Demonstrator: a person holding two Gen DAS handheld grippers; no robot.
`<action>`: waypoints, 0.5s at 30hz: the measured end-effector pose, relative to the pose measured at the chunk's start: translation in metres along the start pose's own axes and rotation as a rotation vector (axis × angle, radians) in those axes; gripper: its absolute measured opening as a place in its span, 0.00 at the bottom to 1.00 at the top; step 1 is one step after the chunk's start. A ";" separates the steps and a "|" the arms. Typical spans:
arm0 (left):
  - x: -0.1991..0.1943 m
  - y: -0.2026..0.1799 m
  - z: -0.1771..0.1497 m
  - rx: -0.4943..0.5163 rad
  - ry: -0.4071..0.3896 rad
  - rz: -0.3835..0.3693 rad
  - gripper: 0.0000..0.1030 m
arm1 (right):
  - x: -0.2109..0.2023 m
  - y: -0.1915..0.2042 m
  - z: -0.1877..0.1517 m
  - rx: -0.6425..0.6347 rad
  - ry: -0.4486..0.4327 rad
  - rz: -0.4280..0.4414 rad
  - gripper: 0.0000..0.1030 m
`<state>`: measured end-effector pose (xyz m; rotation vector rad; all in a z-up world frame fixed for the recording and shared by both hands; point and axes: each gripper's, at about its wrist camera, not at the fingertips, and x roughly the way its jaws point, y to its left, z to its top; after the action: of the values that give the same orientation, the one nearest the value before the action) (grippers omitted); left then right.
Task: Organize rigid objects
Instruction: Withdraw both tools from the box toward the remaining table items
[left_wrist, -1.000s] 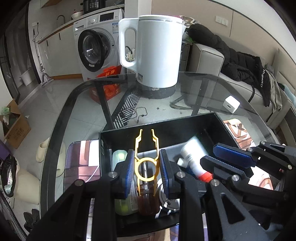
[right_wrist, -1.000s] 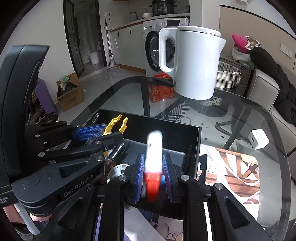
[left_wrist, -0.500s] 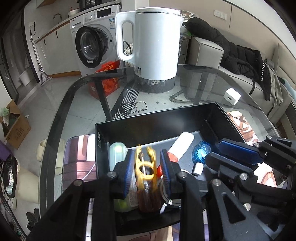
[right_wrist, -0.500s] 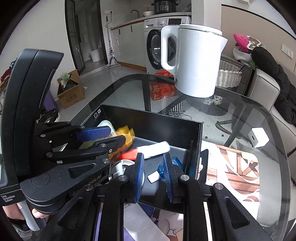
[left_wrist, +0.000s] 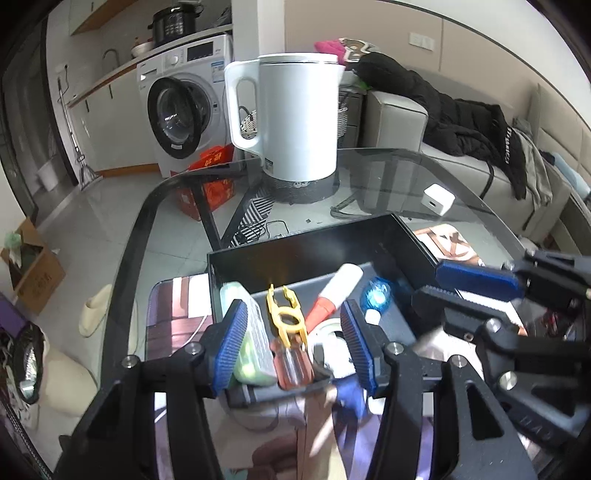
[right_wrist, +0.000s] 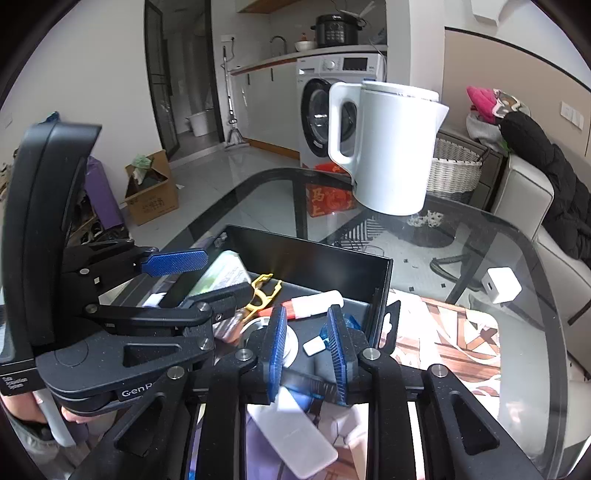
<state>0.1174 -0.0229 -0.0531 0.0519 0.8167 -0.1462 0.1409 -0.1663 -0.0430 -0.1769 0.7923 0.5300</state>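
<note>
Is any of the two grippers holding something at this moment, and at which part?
Nothing is held. The left gripper and the right gripper are both open over the black box; the yellow tool and the white tube lie inside it.

The desk (left_wrist: 388, 173) is smooth clear glass with a glossy top that mirrors the room. The kettle (left_wrist: 295, 118) near its far edge looks like matt white plastic on a dark base. The box (left_wrist: 406, 240) has smooth black walls with a faint sheen and a grey matt floor. Inside, the yellow tool (left_wrist: 284, 314) is shiny plastic, the screwdriver handle (left_wrist: 291, 363) clear amber plastic, the tube (left_wrist: 338, 291) smooth white with a red end, and the blue bottle (left_wrist: 375, 299) glossy and see-through. The fingers (right_wrist: 277, 343) carry rough, ribbed blue pads on matt black plastic with small metal screws. The charger (right_wrist: 504, 284) by the right edge is glossy white plastic.
</note>
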 end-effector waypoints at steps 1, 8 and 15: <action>-0.004 -0.001 -0.001 0.003 0.001 -0.004 0.52 | -0.004 0.001 -0.001 -0.010 -0.004 0.006 0.24; -0.026 -0.008 -0.019 0.047 0.057 -0.054 0.66 | -0.025 0.005 -0.016 -0.053 0.016 0.040 0.43; -0.033 -0.014 -0.043 0.066 0.149 -0.160 0.73 | -0.017 0.000 -0.035 -0.084 0.111 0.063 0.43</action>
<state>0.0621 -0.0288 -0.0581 0.0606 0.9644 -0.3233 0.1090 -0.1847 -0.0552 -0.2612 0.8860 0.6181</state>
